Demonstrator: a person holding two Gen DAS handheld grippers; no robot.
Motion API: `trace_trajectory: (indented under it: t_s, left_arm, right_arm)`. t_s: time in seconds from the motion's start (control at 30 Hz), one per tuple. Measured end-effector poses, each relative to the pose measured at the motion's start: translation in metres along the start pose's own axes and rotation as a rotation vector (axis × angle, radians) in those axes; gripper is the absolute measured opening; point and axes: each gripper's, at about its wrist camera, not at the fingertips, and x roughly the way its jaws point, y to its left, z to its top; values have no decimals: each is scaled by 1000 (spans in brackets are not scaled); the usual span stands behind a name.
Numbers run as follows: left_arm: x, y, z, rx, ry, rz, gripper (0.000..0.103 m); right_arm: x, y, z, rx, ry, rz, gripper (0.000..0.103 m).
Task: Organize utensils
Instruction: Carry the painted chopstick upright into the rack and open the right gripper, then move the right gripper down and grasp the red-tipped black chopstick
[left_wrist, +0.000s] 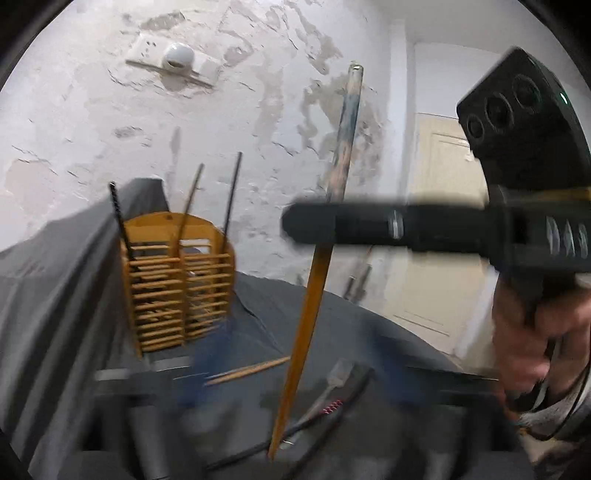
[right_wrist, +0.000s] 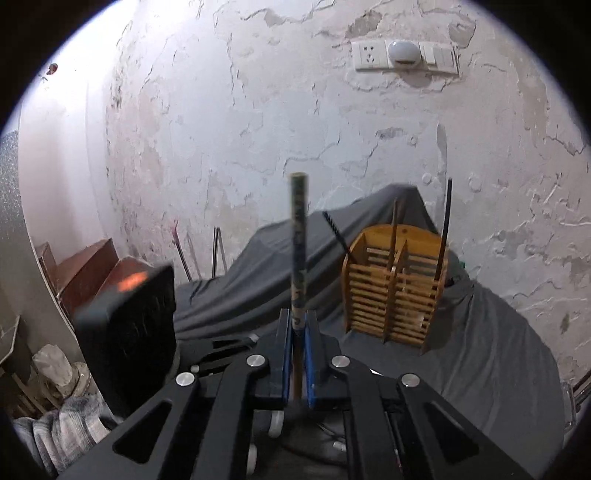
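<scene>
Left cam: my right claw (left_wrist: 295, 225) reaches in from the right, pinching a long chopstick (left_wrist: 317, 266) approx upright. It's yellow wood low down w/ a worn blue-patterned top. The slatted bamboo holder (left_wrist: 177, 288) sits far left on the grey cloth (left_wrist: 369, 325), a few sticks in it. More utensils lie near. My left claw is blurred, spread wide, gripping nothing.

Right cam: right claw (right_wrist: 298, 325) clamped tight on the chopstick (right_wrist: 298, 236); holder (right_wrist: 395, 291) far right.

Long yellow chopstick (right_wrist: 298, 236) upright, slatted bamboo holder (right_wrist: 395, 288) on grey cloth
</scene>
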Motion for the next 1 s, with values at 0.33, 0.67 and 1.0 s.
trace_trajectory:
  t_s: [0.33,0.67,1.0]
  left_arm:
    - [-6,34,3,-125,-38,83,103]
    - [-22,64,4,-231,-91,135,103]
    - [-27,62,8,-229,-102,134,103]
  right_arm:
    - [7,-35,83,-140,-177,-216,7]
    - [82,-52,102,-221,-167,-309,7]
    - [79,-48,89,-240,-145,-344,56]
